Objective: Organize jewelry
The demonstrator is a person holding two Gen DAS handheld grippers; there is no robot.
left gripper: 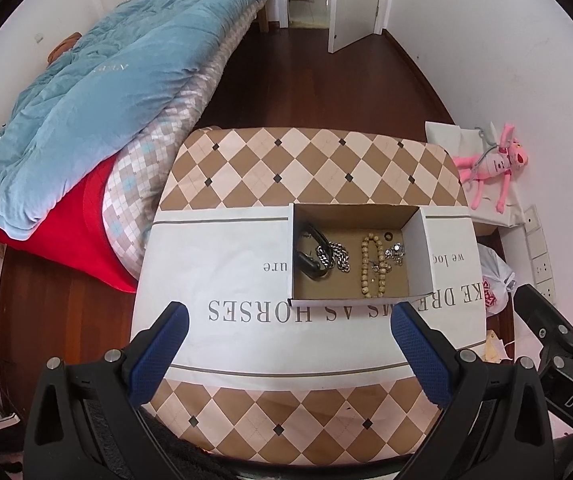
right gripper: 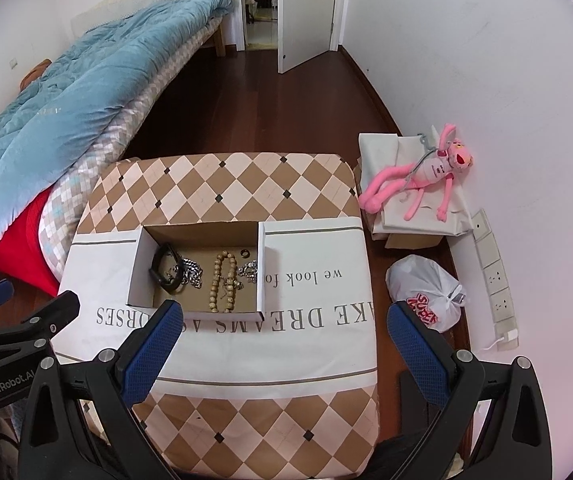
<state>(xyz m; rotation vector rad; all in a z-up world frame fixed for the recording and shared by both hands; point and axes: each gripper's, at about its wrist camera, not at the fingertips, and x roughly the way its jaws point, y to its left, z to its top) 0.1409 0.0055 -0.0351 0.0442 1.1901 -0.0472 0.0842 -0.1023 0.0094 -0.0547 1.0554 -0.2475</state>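
An open cardboard box sits on a cloth-covered table. Inside lie a black band, a silver chain, a wooden bead bracelet, a small silver piece and a small dark ring. My left gripper is open and empty, above the table in front of the box. My right gripper is open and empty, in front of the box's right end.
A bed with a blue quilt stands to the left. A pink plush toy lies on a box at the right wall, near a white plastic bag. Dark wood floor leads to an open door.
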